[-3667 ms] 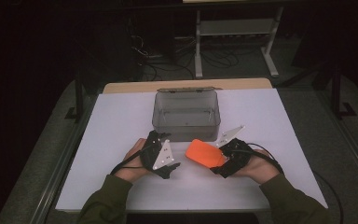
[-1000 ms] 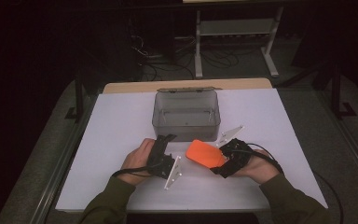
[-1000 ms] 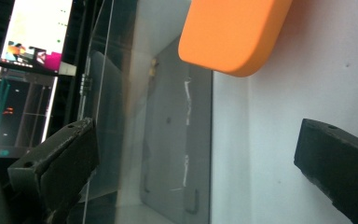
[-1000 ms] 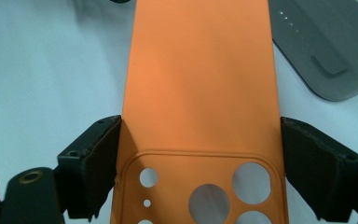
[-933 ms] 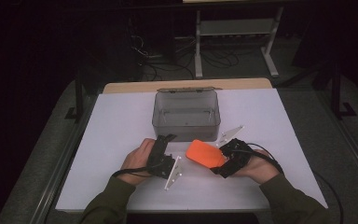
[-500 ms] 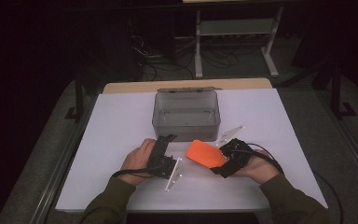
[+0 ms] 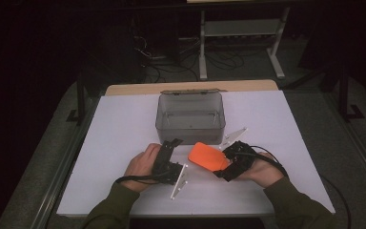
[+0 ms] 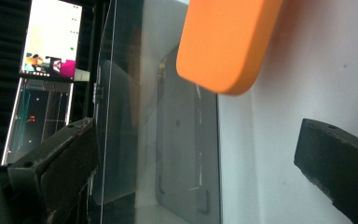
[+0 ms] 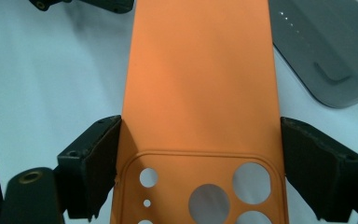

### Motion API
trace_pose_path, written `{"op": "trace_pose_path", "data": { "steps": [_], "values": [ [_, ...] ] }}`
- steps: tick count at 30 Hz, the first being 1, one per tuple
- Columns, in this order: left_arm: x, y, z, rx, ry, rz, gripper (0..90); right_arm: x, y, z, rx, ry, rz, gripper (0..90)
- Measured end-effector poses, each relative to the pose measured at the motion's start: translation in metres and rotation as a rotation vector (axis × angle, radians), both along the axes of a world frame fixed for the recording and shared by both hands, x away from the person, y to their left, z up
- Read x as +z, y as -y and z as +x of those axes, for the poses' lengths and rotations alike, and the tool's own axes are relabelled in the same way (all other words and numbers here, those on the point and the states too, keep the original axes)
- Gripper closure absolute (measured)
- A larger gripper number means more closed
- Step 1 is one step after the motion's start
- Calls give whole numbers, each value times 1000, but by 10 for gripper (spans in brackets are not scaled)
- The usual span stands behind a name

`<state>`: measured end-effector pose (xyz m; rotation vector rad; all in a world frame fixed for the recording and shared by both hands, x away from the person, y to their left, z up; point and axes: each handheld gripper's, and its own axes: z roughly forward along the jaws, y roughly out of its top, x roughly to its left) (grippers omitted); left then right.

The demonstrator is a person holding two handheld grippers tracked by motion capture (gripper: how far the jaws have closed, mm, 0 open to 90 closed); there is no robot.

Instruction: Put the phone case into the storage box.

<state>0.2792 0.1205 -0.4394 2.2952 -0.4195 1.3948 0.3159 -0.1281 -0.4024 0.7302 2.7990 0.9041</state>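
An orange phone case [image 7: 208, 156] with camera cut-outs is held just above the white table top, in front of a grey see-through box [image 7: 190, 118]. My right gripper [image 7: 225, 161] is shut on its camera end; in the right gripper view the case [image 9: 200, 84] runs away from the gripper [image 9: 200, 163], a black jaw pressed on each long edge. My left gripper [image 7: 173, 144] lies on its side left of the case, aimed at the box. In the left gripper view, this gripper [image 8: 196, 172] stands open and empty, with the case's rounded end [image 8: 228, 42] ahead and the box [image 8: 168, 140] beyond.
The white table top [image 7: 119, 129] has bare room left and right of the box. A corner of the box [image 9: 321, 56] lies close to the case's far right. Beyond the table are a white stand [image 7: 238, 28], floor cables and a lit screen [image 8: 51, 42].
Since the oldest frame my left gripper has rolled onto its side, jaws toward the box. Over the last second both hands and the case have kept still.
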Motion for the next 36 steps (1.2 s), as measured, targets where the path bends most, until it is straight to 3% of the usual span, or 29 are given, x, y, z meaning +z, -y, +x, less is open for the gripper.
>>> {"op": "trace_pose_path", "data": {
  "steps": [36],
  "values": [
    [0, 11, -12, -24, 38, 6, 0, 9, -40, 10, 47, -21, 3, 153]
  ]
}}
